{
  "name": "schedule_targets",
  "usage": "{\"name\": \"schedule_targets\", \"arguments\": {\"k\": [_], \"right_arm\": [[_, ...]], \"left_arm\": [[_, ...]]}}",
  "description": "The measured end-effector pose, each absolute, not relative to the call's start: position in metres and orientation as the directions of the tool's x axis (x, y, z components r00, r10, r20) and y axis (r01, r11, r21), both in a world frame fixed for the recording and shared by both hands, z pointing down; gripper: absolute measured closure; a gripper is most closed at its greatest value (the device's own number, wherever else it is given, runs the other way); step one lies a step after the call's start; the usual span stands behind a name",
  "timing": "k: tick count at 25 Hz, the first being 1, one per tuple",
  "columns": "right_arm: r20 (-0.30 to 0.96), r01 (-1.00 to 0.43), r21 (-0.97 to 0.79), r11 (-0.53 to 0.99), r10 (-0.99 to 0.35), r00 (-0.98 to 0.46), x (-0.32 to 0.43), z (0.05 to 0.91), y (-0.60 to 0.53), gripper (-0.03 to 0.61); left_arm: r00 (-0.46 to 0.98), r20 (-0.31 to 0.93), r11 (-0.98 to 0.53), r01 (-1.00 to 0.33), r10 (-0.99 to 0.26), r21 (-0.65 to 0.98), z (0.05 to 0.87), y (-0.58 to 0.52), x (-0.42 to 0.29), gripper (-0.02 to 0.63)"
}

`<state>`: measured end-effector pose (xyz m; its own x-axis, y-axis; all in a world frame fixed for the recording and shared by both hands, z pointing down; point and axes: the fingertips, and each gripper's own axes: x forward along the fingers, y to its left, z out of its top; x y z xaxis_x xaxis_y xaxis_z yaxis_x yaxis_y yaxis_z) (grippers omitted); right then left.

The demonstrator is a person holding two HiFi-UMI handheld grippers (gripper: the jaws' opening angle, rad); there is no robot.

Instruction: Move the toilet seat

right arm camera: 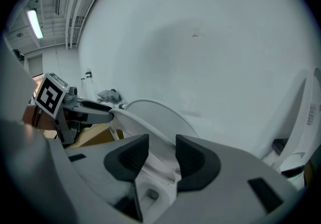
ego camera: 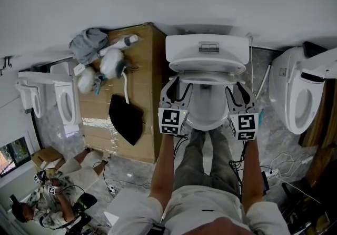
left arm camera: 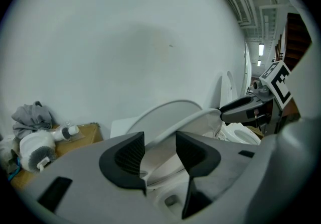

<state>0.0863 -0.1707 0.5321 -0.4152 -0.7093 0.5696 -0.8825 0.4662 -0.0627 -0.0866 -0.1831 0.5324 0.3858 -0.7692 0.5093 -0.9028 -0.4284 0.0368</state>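
Observation:
A white toilet stands against the wall in the head view, its lid (ego camera: 208, 64) leaning back on the tank (ego camera: 208, 47). The toilet seat (ego camera: 208, 77) is tilted up off the bowl (ego camera: 206, 110). My left gripper (ego camera: 178, 82) is shut on the seat's left rim and my right gripper (ego camera: 238, 85) on its right rim. In the left gripper view the seat's edge (left arm camera: 200, 117) runs between my left gripper's pads (left arm camera: 160, 150), with the right gripper (left arm camera: 225, 112) at its far side. In the right gripper view the seat rim (right arm camera: 135, 122) passes between my right gripper's pads (right arm camera: 161, 155), opposite the left gripper (right arm camera: 108, 110).
A cardboard box (ego camera: 142, 70) with a grey cloth, white items and a black piece stands just left of the toilet. A second toilet (ego camera: 297, 91) is at the right. Spare seats (ego camera: 63, 97) lean at the left wall. A person (ego camera: 52, 197) sits at bottom left. Cables (ego camera: 274, 170) lie on the floor.

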Motion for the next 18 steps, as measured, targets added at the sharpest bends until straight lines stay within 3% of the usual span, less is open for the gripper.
{"name": "schedule_targets", "arguments": {"k": [18], "right_arm": [[0.563, -0.902, -0.029, 0.43, -0.739, -0.37, 0.088, 0.533, -0.206, 0.403]], "left_arm": [[0.355, 0.488, -0.399, -0.917, -0.798, 0.014, 0.531, -0.217, -0.087, 0.399]]}}
